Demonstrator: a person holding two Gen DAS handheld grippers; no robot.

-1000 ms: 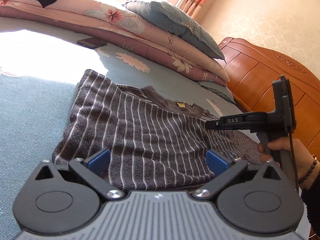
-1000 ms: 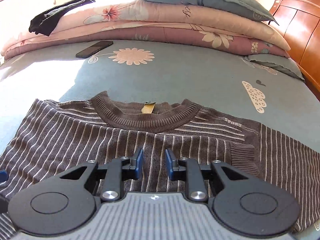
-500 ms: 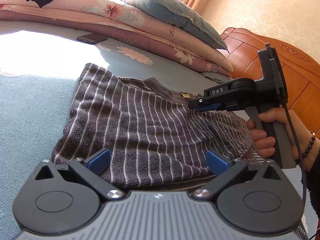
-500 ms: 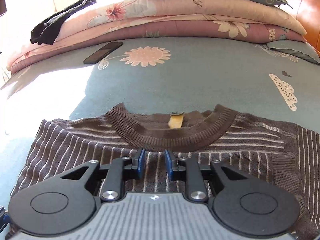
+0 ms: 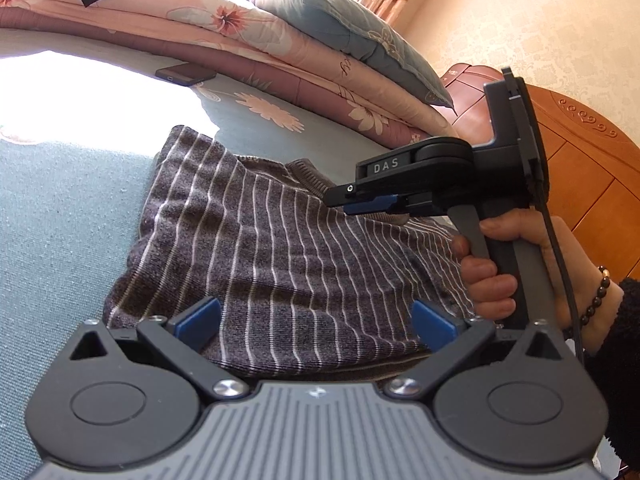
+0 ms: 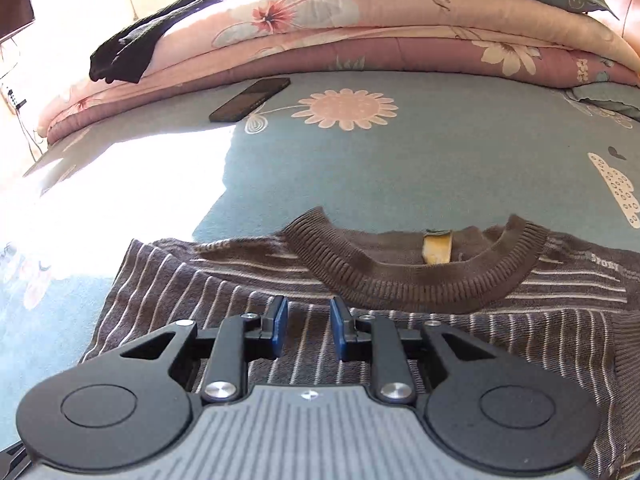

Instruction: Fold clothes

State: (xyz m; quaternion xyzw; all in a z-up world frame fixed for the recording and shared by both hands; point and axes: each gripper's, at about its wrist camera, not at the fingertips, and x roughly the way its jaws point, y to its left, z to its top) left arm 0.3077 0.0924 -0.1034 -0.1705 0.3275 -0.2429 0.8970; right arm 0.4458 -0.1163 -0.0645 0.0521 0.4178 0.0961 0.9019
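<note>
Sweater point(image 6: 400, 320) lies flat on the bed point(image 6: 400, 160), collar on the far side, ready for folding. Left hand-held gripper point(image 5: 316, 320) stands wide open at the near hem, nothing clamped. Right hand-held gripper point(image 6: 308, 328) has jaws narrowly parted over the chest; contact with the knit appears absent, though the view is unclear. Bare bed beyond the collar leaves room.

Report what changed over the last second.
The right gripper slid across the brown white-striped knit sweater from its sleeve side toward the left of the ribbed collar, jaws narrowly apart, gripping nothing. The left gripper stayed wide open at the hem; the sweater lay unmoved.
</note>
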